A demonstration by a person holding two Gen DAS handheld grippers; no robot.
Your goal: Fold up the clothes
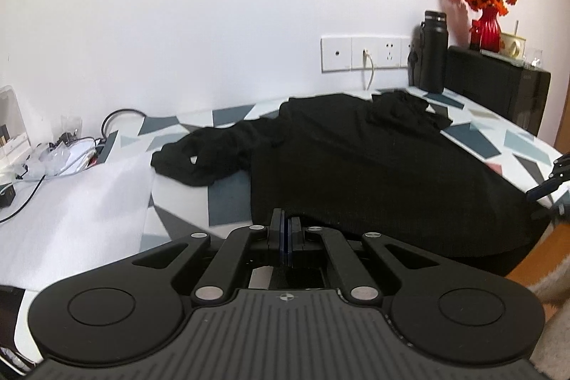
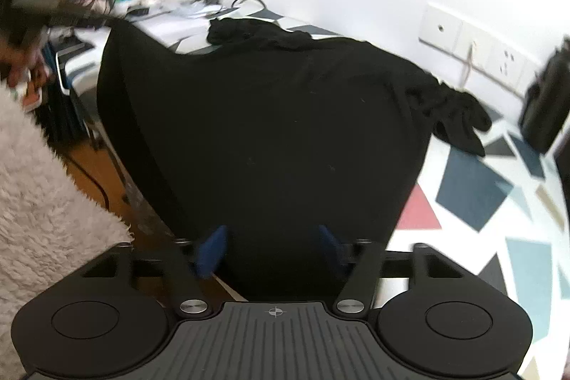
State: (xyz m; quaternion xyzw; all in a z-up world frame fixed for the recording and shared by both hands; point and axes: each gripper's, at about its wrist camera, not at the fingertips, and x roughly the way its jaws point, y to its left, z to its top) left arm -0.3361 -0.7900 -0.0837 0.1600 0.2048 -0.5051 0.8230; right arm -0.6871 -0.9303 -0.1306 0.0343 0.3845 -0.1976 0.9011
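Two grippers hover over one black sweater (image 1: 374, 166) spread on the patterned table (image 1: 516, 145). Left gripper (image 1: 286, 230), before the sweater's near hem, is pressed closed on nothing visible; right gripper (image 2: 272, 246) is spread wide, the hem between its blue pads (image 2: 212, 250).

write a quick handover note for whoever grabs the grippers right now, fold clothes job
Left gripper: fingers shut, at the near hem of the black sweater; a pinch of cloth between them cannot be confirmed.
Right gripper: fingers open, poised at the hem on the other side, holding nothing.
The sweater lies spread on the patterned table cover, hem hanging over the near edge, one sleeve bunched on the left, the other sleeve crumpled on the right.
Done: garment laid out. Left: straighten the sleeves, every fold.
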